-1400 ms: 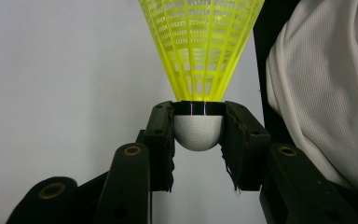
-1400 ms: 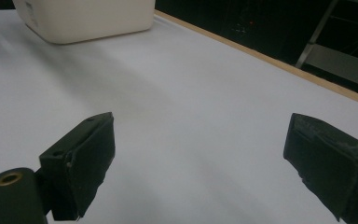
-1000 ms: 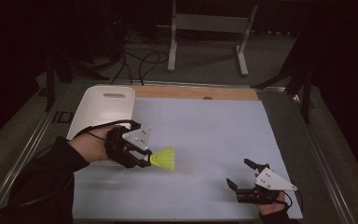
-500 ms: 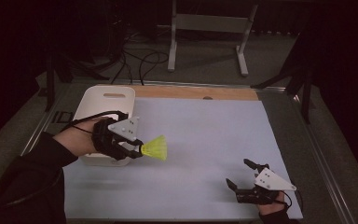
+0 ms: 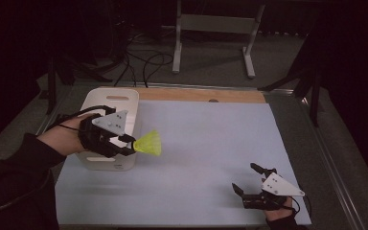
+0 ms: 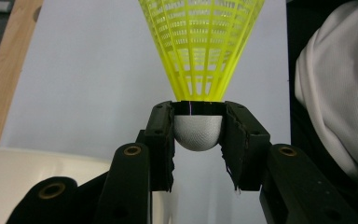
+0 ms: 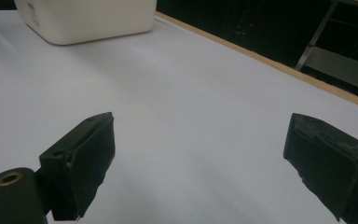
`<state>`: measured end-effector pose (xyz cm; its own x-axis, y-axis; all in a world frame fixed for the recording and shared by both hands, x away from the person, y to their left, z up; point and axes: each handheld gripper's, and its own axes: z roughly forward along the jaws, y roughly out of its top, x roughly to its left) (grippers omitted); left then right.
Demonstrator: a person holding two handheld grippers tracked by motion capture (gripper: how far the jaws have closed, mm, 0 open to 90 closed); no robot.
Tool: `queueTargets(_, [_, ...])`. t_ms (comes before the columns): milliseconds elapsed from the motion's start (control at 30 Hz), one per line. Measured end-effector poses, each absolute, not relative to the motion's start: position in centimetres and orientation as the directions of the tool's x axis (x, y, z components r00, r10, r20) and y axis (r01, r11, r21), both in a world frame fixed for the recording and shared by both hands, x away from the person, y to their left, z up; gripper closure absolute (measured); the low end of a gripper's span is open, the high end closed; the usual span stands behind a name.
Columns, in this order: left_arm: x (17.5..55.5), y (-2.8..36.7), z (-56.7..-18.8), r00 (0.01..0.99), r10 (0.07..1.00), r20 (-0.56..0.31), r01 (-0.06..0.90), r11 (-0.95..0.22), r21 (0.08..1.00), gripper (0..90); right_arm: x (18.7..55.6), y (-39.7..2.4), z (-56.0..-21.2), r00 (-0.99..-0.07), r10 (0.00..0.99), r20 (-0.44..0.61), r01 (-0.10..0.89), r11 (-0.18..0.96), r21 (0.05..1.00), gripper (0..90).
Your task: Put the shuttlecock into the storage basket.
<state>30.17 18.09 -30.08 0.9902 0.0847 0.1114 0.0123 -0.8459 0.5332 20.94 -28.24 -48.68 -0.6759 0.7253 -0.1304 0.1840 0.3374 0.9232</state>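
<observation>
My left gripper is clamped on the shuttlecock, and the left gripper view shows how: both pads squeeze the rounded white cork from either side, with the yellow skirt fanning out past the jaws. In the high view the shuttlecock hangs in the air just beside the right wall of the white bin, skirt pointing away from it over the pale blue tabletop, so I judge the step in hand to be carrying it over the rim and dropping it inside. To do that well I would bring the cork fully over the bin's opening before letting go, because right now it sits outside the wall and a release here would put it on the tabletop. I would keep the gripper high enough that the jaws and the skirt clear the rim, since a knock could nudge the light bin or twist the cork in the pads. The grip is on the cork only, which is sound; squeezing the skirt would bend it. My right gripper rests near the front right corner of the tabletop with its jaws spread wide and nothing between them, well apart from the bin, and it can stay there.
</observation>
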Motion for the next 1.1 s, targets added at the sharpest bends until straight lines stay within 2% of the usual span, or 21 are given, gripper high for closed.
queueTargets(867, [31.1,24.2,-29.8,0.966,0.23,0.121,0.127,-0.826,0.549,65.0,20.9,-28.2,-48.7,-0.675,0.724,-0.139,0.174,0.34,0.924,8.7])
queueTargets(1100, [31.7,25.2,-30.4,0.946,0.303,0.116,0.193,-0.813,0.55,65.0,20.9,-28.3,-48.7,-0.676,0.724,-0.141,0.171,0.34,0.925,8.7])
